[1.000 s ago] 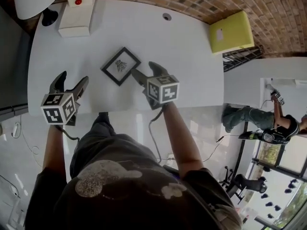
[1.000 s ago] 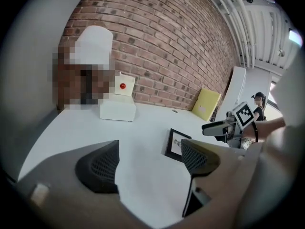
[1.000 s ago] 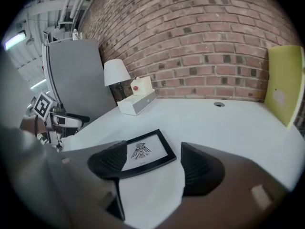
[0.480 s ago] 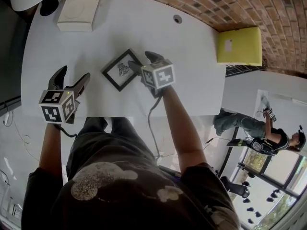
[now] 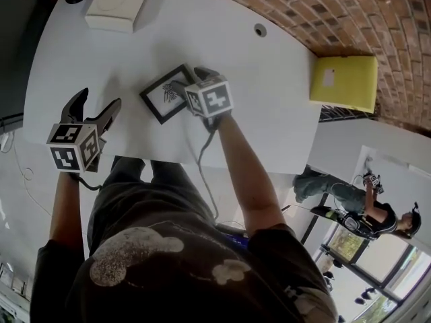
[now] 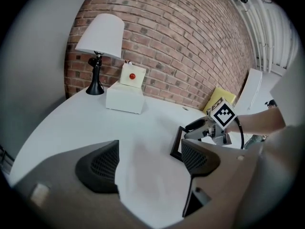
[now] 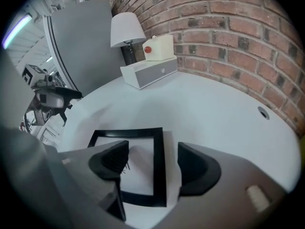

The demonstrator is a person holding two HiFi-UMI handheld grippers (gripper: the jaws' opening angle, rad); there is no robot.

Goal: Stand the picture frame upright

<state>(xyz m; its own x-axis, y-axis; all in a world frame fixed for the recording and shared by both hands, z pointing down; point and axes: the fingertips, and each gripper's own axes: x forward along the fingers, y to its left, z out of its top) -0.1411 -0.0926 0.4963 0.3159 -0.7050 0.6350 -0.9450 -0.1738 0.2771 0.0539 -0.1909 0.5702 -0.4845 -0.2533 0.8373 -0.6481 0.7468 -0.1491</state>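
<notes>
A black picture frame (image 5: 163,94) with a white mat and a small drawing lies flat on the white table (image 5: 256,106). My right gripper (image 5: 188,80) is open and lowered over the frame's right side. In the right gripper view one pad sits over the picture and the other outside the frame (image 7: 158,175), so the open right gripper (image 7: 152,163) straddles that black edge. My left gripper (image 5: 96,105) is open and holds nothing near the table's front left. The left gripper view shows the open left gripper (image 6: 150,163), with the frame (image 6: 177,146) beyond its right pad.
A white box with a red button (image 5: 114,9) and a white-shaded lamp (image 6: 101,30) stand at the back left by the brick wall. A yellow object (image 5: 343,83) sits past the table's right end. A cable hole (image 5: 260,29) is in the tabletop at the back.
My right gripper has moved forward and left, from beside the frame to over its right edge. The left gripper has stayed about where it was.
</notes>
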